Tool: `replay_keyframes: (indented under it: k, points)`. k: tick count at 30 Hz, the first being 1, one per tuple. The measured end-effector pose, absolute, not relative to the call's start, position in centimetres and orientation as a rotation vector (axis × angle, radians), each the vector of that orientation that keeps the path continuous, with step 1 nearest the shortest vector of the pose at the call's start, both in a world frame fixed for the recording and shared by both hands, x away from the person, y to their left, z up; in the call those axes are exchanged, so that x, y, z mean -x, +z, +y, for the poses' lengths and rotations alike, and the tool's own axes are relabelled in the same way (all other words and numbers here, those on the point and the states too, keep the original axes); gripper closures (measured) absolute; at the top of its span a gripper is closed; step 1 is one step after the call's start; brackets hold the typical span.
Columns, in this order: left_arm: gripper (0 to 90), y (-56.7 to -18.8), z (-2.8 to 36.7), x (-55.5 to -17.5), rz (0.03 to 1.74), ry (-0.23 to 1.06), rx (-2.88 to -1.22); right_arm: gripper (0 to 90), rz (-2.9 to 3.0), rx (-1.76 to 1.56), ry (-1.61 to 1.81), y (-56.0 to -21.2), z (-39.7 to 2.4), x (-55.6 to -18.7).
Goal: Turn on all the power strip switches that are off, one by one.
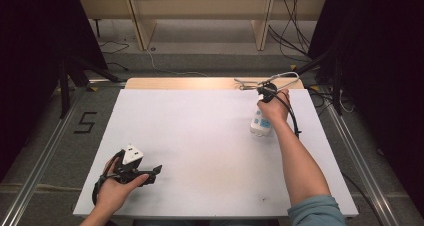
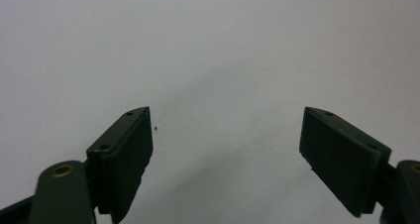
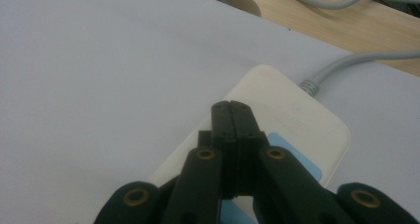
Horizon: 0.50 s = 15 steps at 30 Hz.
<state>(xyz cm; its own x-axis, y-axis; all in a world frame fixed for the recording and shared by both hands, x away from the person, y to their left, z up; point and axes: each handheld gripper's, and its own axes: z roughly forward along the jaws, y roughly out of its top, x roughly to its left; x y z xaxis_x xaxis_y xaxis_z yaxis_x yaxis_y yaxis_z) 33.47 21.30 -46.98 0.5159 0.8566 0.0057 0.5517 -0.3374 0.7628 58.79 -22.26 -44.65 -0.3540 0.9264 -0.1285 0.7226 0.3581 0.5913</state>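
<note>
My right gripper is held by a hand at the far right of the white table top. Its jaws are shut together with nothing between them. In the right gripper view the gripper hangs right over a white power strip with blue labels; whether it touches the strip I cannot tell. The power strip lies flat, partly under the hand. Its grey cable leaves the far end. My left gripper rests in a hand at the near left corner, open and holding nothing.
The grey cable loops over the bare wooden strip along the table's far edge. A small round brown base stands on that wood. A tiny dark speck marks the white surface. Floor cables and wooden legs lie beyond the table.
</note>
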Motion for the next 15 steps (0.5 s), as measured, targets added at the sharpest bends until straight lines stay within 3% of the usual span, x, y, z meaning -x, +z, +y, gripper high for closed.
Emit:
replay_keyframes:
  k: [15]
  points:
    - [20.8,-46.99,21.25,-33.47,1.143,0.535,-2.035,90.0,2.161,-1.45,0.607,-44.67,-23.09,-59.08]
